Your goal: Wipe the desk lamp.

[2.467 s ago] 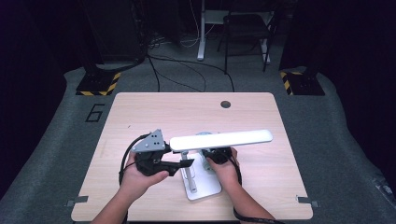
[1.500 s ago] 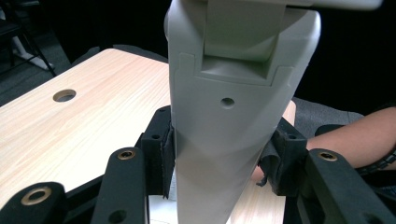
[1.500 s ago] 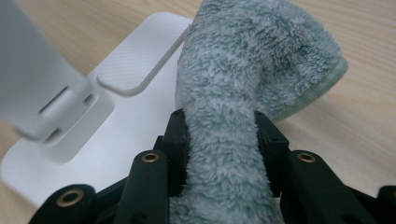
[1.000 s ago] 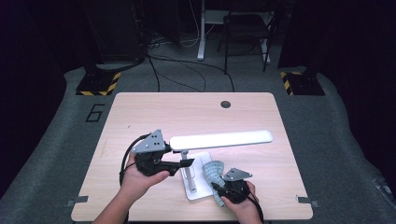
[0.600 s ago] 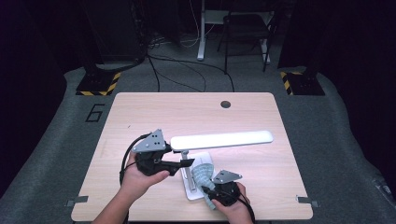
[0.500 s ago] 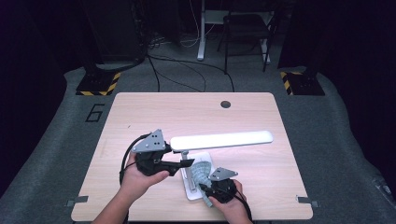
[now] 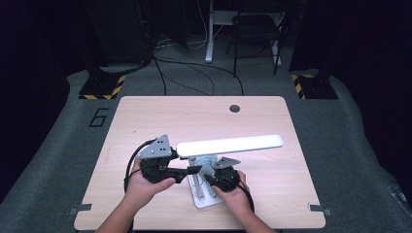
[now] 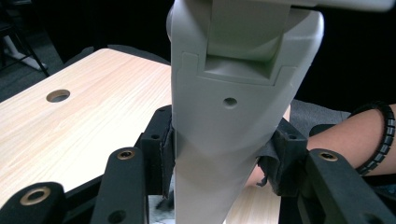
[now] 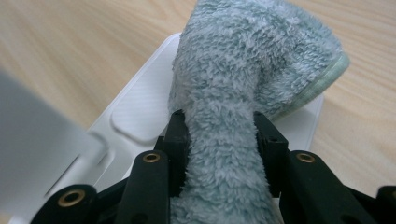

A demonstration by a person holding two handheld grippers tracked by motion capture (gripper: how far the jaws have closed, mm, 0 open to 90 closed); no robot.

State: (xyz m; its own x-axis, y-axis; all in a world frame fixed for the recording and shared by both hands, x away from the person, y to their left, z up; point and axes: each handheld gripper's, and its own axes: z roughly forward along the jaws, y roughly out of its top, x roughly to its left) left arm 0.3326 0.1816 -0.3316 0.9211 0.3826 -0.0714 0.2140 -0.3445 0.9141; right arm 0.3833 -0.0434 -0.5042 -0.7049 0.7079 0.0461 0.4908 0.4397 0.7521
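A white desk lamp stands on the wooden table [image 7: 145,116], its lit bar head [image 7: 231,144] level above its flat white base [image 7: 201,198]. My left gripper [image 7: 192,171] is shut on the lamp's upright arm [image 8: 224,116], with both pads [image 8: 161,156] pressed on its sides. My right gripper [image 7: 214,175] is shut on a fluffy grey-green cloth [image 9: 243,60]. The cloth [image 7: 206,162] lies on the lamp base [image 9: 140,107], close to the arm and under the head.
A round cable hole [image 7: 235,108] sits near the table's far edge. Beyond the table are a chair [image 7: 255,34], floor cables [image 7: 194,73] and two black-and-yellow striped feet [image 7: 99,90]. The far and right parts of the tabletop are bare wood.
My right gripper has carried the cloth leftward and away from me across the lamp base, toward the arm. The left gripper and the lamp have stayed put.
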